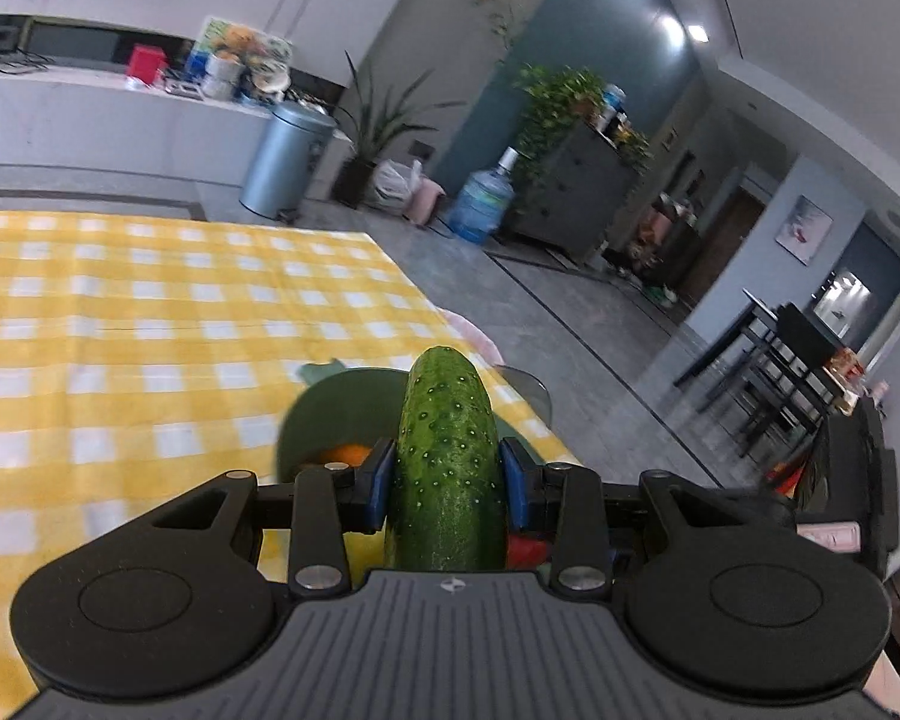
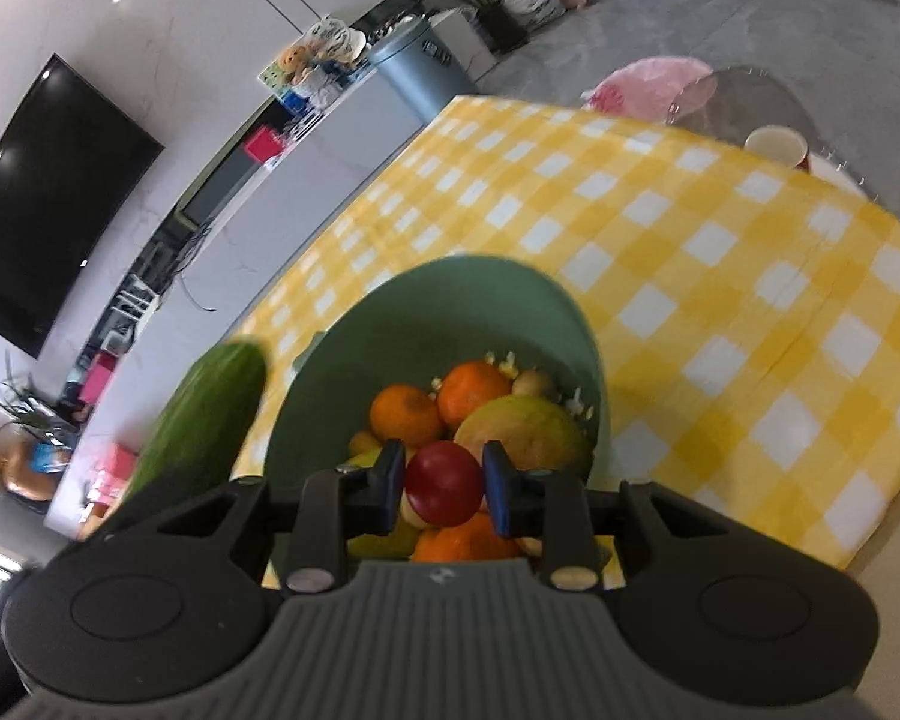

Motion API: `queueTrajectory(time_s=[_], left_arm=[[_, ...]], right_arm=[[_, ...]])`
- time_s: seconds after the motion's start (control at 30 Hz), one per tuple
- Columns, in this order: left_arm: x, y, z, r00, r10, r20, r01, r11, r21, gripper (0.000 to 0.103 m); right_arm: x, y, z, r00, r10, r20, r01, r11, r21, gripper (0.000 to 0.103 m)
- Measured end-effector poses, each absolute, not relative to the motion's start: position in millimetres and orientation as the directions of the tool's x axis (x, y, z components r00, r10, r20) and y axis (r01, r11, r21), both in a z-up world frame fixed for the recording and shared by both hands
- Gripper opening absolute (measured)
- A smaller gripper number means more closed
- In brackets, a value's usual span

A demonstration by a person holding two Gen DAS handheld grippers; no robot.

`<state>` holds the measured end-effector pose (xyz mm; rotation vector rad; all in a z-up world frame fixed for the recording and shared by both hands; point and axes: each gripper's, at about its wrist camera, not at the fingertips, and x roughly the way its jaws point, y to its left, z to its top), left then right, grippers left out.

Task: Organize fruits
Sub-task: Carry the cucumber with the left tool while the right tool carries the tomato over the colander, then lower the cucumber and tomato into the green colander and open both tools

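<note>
- Left tongs: clamped on a cucumber, blue pads pressed against both of its sides; the cucumber points forward along the tongs, its rounded tip beyond the pads.
- Right tongs: clamped on a small red fruit, held just above the pile of fruit in the bowl.
- Green bowl: stands on the surface, which is covered by a yellow-and-white checked cloth; it holds several oranges, a large yellow-green fruit and smaller pieces too blurred to name.
- From the right wrist view, the cucumber appears just left of the bowl, raised above the cloth.
- From the left wrist view, the bowl lies under and behind the cucumber.
- Paper cup: far edge of the surface, well apart from the bowl.
</note>
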<state>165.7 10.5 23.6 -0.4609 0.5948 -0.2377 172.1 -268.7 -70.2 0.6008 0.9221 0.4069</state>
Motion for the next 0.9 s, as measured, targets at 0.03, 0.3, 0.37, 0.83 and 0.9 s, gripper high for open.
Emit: queueTrajectory(time_s=[0.03,0.3,0.37,0.83,0.9], left_arm=[[171,9,22,0.801,-0.347,-0.488,0.085,0.872,-0.481,0.041],[200,-6,9,0.763,-0.372,-0.529,0.112,0.881,-0.460,0.041],[205,-10,6,0.751,-0.370,-0.547,0.119,0.891,-0.439,0.041],[218,-11,-10,0.672,-0.345,-0.655,0.096,0.918,-0.386,0.041],[221,-13,-11,0.667,-0.361,-0.652,0.089,0.907,-0.411,0.041]], right_arm=[[173,-271,-73,0.537,0.580,-0.612,-0.067,0.753,0.654,0.045],[174,-293,-78,0.554,0.625,-0.550,-0.004,0.663,0.748,0.055],[172,-297,-77,0.574,0.606,-0.551,0.000,0.673,0.740,0.058],[177,-299,-82,0.574,0.624,-0.530,-0.006,0.650,0.760,0.058],[176,-298,-81,0.576,0.620,-0.533,-0.008,0.656,0.755,0.058]])
